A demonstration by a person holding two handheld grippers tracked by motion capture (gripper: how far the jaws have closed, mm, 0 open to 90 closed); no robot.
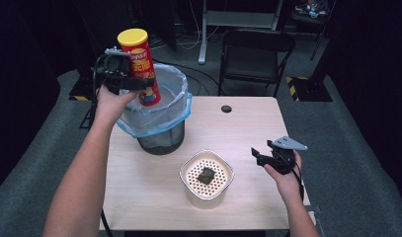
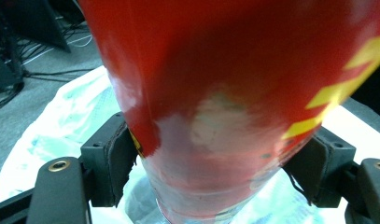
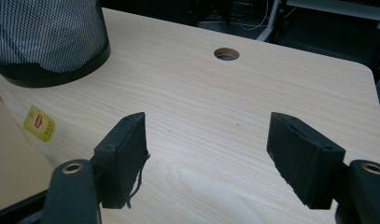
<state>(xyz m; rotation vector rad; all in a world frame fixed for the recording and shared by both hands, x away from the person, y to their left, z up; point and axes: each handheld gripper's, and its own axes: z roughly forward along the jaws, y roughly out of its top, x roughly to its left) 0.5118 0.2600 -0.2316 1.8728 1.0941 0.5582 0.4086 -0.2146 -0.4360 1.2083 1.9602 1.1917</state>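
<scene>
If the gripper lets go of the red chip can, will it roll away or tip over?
Probably neither. The chip can is held by the left gripper right above the lined bin, so it would likely drop in. It looks stiff and round, so on the table it might roll.

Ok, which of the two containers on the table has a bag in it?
The black mesh bin, lined with a bag. The white tub has a perforated insert instead.
</scene>
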